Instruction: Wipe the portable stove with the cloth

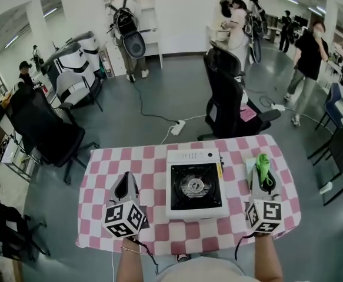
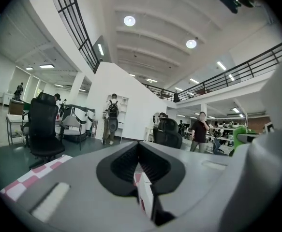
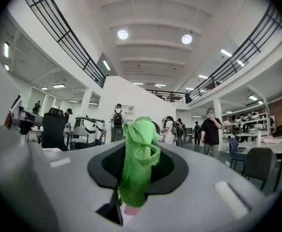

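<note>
A white portable stove (image 1: 196,184) with a black burner top sits at the middle of the pink checked table (image 1: 153,157). My right gripper (image 1: 263,168) hovers to the stove's right, shut on a green cloth (image 1: 263,167) that sticks up between its jaws. In the right gripper view the cloth (image 3: 137,161) is pinched between the jaws and folds over at its top. My left gripper (image 1: 125,185) hangs left of the stove, its jaws closed with nothing between them; the left gripper view shows the jaw tips (image 2: 139,167) meeting.
Black office chairs stand behind the table (image 1: 227,98) and to the left (image 1: 42,128). A power strip with cable (image 1: 177,127) lies on the floor. Several people stand farther off in the room. A chair (image 1: 342,151) stands at the right.
</note>
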{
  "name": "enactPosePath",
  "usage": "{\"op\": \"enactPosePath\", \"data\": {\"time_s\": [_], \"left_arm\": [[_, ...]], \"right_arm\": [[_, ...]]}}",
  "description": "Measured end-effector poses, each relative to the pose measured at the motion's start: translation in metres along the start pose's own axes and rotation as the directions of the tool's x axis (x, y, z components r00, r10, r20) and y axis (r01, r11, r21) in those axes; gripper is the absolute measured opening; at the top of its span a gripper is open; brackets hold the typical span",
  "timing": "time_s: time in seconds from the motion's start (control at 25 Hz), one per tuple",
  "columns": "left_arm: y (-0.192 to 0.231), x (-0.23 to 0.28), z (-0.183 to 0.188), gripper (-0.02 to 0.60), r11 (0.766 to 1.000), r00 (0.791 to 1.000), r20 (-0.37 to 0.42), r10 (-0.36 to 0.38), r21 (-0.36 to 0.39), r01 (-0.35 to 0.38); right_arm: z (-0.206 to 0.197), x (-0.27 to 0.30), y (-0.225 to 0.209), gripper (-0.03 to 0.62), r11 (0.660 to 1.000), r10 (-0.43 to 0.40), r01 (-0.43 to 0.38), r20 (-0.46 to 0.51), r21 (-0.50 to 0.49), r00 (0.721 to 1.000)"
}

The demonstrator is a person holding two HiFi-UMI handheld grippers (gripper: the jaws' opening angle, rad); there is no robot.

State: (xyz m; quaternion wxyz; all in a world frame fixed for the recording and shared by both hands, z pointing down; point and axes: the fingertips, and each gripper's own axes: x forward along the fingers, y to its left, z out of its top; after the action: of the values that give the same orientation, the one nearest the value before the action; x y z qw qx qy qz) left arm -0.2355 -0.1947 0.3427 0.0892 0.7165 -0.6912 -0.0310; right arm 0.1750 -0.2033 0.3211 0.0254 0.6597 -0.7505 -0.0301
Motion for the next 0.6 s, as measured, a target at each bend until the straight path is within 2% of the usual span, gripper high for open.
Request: {"op": "enactPosePath", "data": {"time_s": [0.24, 0.6], "left_arm": [[-0.016, 0.012, 0.001, 0.0, 1.0, 1.0, 0.007, -0.016, 0.026, 0.016], [-0.022, 0.014, -0.004, 0.0, 0.999, 1.0, -0.011, -0.027, 0.019, 0.027]], "right_arm": [[-0.014, -0.002, -0.031, 0.094, 0.998, -0.058, 0.058, -0.029, 0.009, 0.998], [-0.011, -0.002, -0.032, 0.092, 0.998, -0.023, 0.021, -0.047, -0.055, 0.999]]}}
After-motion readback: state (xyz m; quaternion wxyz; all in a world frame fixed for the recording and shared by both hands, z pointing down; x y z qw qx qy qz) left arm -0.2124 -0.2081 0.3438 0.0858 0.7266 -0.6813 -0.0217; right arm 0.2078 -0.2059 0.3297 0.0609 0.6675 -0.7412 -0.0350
